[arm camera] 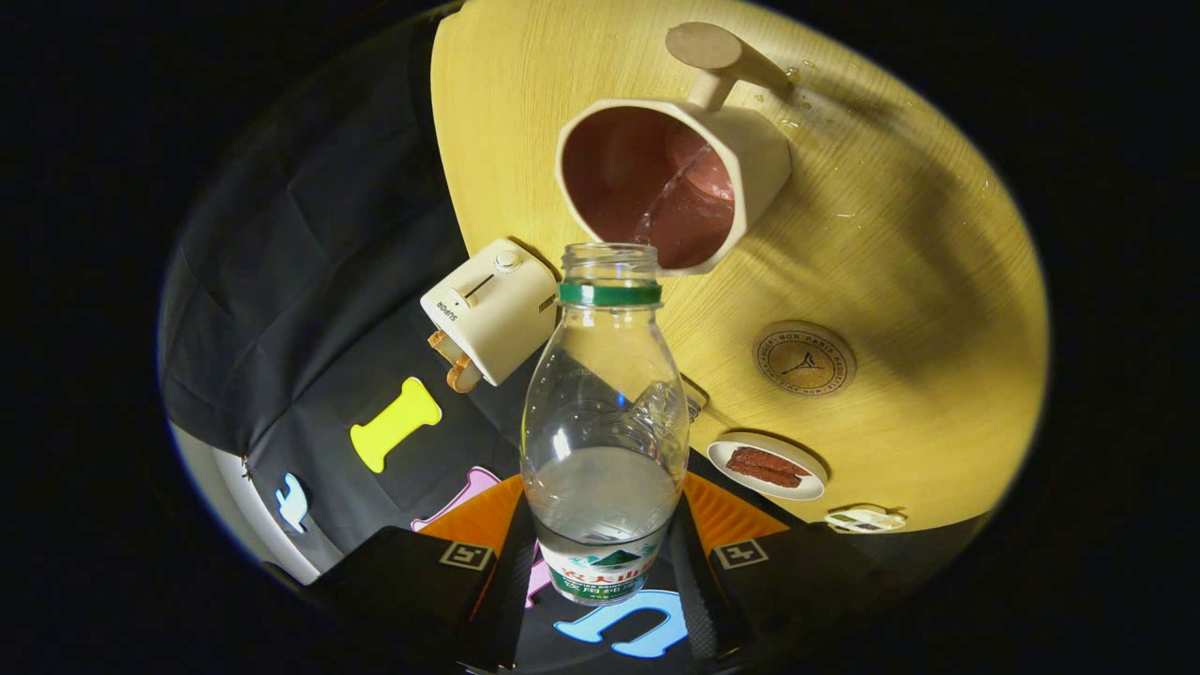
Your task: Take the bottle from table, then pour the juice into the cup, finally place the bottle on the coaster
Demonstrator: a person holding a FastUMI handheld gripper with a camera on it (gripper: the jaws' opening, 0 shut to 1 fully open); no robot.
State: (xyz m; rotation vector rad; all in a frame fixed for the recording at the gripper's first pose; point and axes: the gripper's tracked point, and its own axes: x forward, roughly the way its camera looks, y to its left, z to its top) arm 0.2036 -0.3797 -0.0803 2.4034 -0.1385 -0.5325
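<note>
I see the round wooden desk (900,281) tipped across my view, its pale grain carrying a few scattered droplets near the cup's handle. Next in size is the clear plastic bottle (605,412), which my gripper (605,562) holds low on the body, by the label; the jaws pinch it from both sides, one finger pressing each flank. The bottle is uncapped, with a green ring under its open mouth, and it is tilted forward so the mouth reaches the rim of the cup. Some clear liquid is in its lower part, pooled just above the label.

The cup (675,178) lies just beyond the bottle's mouth: cream outside, reddish-brown inside, with a thick handle pointing away from me. A thin stream runs from the bottle's mouth into it, and liquid glints on the inner wall and bottom.

Beside the bottle's shoulder, at the desk's edge, stands a small cream toaster (492,309) with a slider and a knob on its side, and a slice of bread (455,361) showing in the slot.

On the other side of the bottle, the round coaster (803,358) lies flat on the desk with nothing on it, well apart from the cup. Nearer my fingers sits a small white oval dish (767,469) holding a few dark reddish strips (767,466). Just past it, at the desk's edge, is a small pale item (864,518) I cannot identify.
</note>
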